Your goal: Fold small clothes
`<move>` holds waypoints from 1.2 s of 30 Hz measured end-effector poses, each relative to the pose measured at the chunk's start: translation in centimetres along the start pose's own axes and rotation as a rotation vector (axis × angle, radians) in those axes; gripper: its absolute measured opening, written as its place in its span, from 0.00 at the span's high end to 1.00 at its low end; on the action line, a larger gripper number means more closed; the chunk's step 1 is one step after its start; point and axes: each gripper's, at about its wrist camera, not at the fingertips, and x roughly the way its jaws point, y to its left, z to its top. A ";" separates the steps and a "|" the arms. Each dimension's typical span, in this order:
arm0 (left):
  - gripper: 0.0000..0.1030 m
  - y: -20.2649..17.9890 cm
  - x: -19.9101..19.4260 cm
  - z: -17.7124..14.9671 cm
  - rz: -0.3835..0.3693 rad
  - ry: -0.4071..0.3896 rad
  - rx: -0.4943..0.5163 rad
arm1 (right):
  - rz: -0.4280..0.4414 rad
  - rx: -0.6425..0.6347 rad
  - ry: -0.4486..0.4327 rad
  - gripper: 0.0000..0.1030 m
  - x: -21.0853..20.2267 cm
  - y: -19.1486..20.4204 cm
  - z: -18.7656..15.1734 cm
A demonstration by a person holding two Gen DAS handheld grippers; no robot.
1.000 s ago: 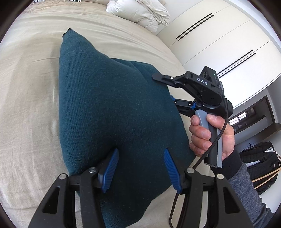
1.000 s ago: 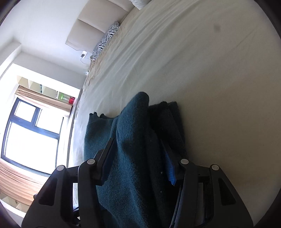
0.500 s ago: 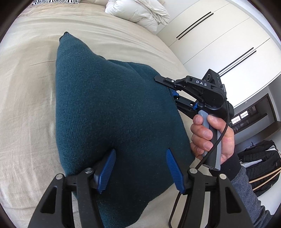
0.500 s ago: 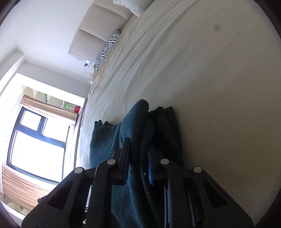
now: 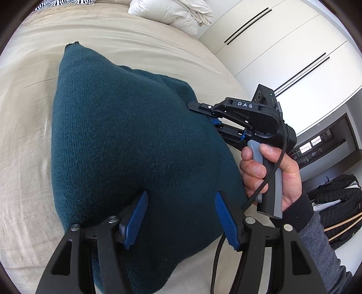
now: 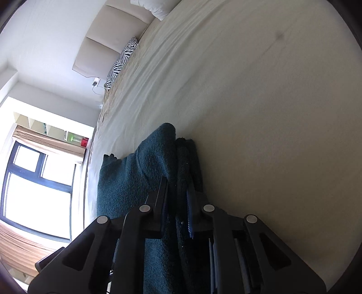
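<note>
A dark teal knitted garment (image 5: 126,140) lies on the beige bed. In the left wrist view my left gripper (image 5: 181,214) is open, its blue pads above the garment's near end, holding nothing. My right gripper (image 5: 203,113), held by a hand (image 5: 271,176), is at the garment's right edge. In the right wrist view the right gripper (image 6: 176,201) is shut on a thick fold of the teal garment (image 6: 135,176), which runs between the pads.
The beige bed sheet (image 6: 248,101) spreads around the garment. White pillows (image 5: 172,13) and a zebra pillow (image 6: 122,61) lie at the headboard. White wardrobe doors (image 5: 282,49) stand to the right. A dark jacket (image 5: 334,203) lies beyond the bed edge.
My right gripper has closed on the garment's folded edge; it was open a second ago. The left gripper stays open and has shifted slightly over the garment.
</note>
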 end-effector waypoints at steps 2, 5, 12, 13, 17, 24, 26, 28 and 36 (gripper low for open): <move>0.38 0.2 -0.4 0.0 -0.016 -0.008 -0.012 | 0.042 0.022 0.012 0.79 -1.0 0.0 -0.6; 0.38 0.6 -0.8 -0.3 -0.021 -0.007 -0.019 | 0.053 -0.014 0.012 0.43 -3.1 0.7 -2.5; 0.38 0.1 -1.4 -1.4 0.011 0.001 0.005 | -0.052 -0.138 0.036 0.57 -6.6 1.1 -8.9; 0.38 -0.1 -1.4 -1.4 0.019 0.000 0.011 | -0.084 -0.150 0.048 0.64 -6.6 0.9 -9.8; 0.38 -0.6 -1.0 -1.6 0.037 0.013 0.009 | -0.118 -0.160 0.031 0.82 -6.7 0.4 -12.0; 0.38 -1.3 -0.5 -2.6 0.066 0.033 0.021 | -0.124 -0.169 -0.029 0.85 -8.4 0.9 -12.0; 0.38 -0.7 0.0 -3.4 0.057 0.038 0.013 | -0.127 -0.131 -0.014 0.85 -7.6 -1.0 -12.1; 0.39 -0.4 0.5 -3.9 0.052 0.042 0.020 | -0.083 -0.096 0.006 0.85 -6.5 -2.8 -12.0; 0.38 -1.1 -5.1 -2.4 0.029 -0.057 0.049 | -0.151 -0.106 -0.118 0.55 -11.0 -0.4 -10.7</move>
